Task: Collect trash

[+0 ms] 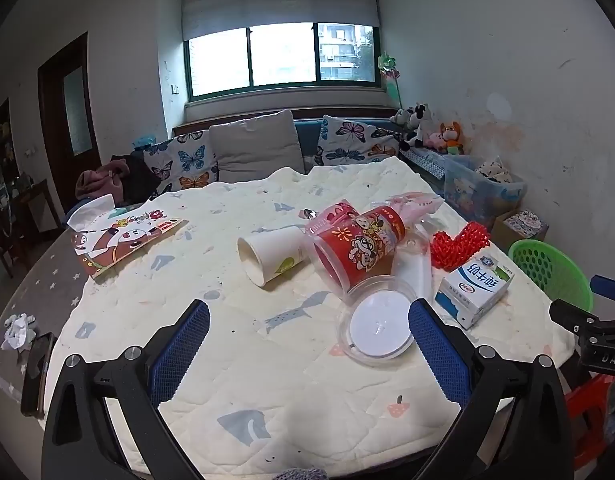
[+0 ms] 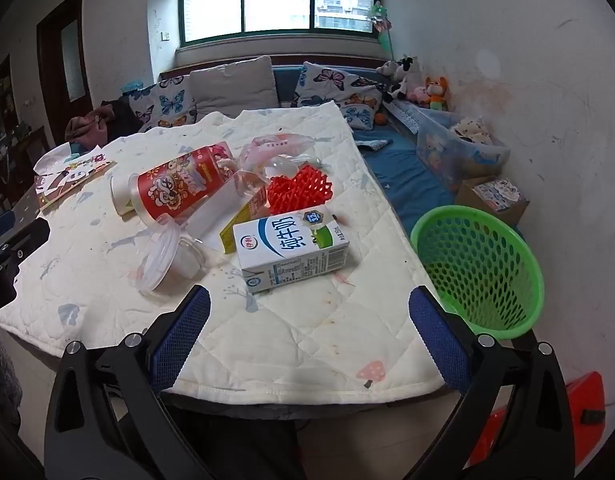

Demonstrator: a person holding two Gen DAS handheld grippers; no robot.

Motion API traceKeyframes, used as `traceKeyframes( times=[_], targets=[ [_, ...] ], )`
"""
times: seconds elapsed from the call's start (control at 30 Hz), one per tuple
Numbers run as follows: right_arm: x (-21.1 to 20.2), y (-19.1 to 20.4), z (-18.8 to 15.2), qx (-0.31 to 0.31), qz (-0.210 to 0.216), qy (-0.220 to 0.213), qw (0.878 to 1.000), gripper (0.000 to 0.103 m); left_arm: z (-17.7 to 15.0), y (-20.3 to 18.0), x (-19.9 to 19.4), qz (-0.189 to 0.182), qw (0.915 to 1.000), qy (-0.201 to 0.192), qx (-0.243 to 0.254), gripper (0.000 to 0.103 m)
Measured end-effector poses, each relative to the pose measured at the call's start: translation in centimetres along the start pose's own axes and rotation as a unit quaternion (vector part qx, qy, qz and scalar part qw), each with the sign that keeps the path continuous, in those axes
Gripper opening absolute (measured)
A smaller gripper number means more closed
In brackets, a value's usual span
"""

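Right now your left gripper (image 1: 309,336) and right gripper (image 2: 309,322) both gape wide, empty. At twelve o'clock from the right one lies the milk carton (image 2: 291,248), printed "纯牛奶" and "3.2"; the green basket (image 2: 477,268) stands at two o'clock off the table edge.

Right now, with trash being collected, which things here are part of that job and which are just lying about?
For the job: milk carton, paper cup, red plastic cup, clear lid, red foam net, green basket.

Lying about: butterfly cushions, plush toys, tissue box, storage bin.
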State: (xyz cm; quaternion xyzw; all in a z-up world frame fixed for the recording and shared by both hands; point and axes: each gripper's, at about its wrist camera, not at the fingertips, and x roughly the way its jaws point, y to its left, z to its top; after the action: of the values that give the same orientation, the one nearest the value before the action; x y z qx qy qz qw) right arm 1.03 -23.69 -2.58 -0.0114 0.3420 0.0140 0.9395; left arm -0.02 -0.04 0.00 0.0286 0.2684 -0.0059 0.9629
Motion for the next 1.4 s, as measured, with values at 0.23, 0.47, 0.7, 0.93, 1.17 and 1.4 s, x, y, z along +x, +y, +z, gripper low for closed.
traceKeyframes(
  times=[0.23, 0.47, 0.7, 0.93, 1.17, 1.4],
  targets=[
    [-0.02, 0.03, 0.04, 0.0, 0.0, -0.002, 1.0, 0.099, -0.02, 0.04, -0.05, -0.003, 1.0, 0.0, -0.001, 0.097],
    [0.0, 0.02, -0.04, -0.002, 0.002, 0.0, 1.0, 0.099, -0.09, 0.05, -0.1, -0.003, 1.0, 0.001, 0.0, 0.097],
    [0.03, 0.0, 0.06, -0.001, 0.002, -0.001, 1.0, 0.099, -0.04, -0.01, -0.05, 0.0, 1.0, 0.002, 0.001, 0.097],
    [0.2, 0.14, -0.02, -0.001, 0.002, 0.0, 1.0, 0.099, -0.04, -0.02, -0.05, 0.0, 1.0, 0.002, 0.001, 0.097],
    [0.18, 0.15, -0.01, -0.001, 0.002, 0.0, 1.0, 0.099, -0.04, -0.03, -0.03, 0.0, 1.0, 0.003, 0.002, 0.097],
    [0.42, 0.08, -0.02, 0.002, 0.002, 0.0, 1.0, 0.099, -0.06, -0.15, 0.01, 0.0, 1.0, 0.004, 0.001, 0.097]
  ],
)
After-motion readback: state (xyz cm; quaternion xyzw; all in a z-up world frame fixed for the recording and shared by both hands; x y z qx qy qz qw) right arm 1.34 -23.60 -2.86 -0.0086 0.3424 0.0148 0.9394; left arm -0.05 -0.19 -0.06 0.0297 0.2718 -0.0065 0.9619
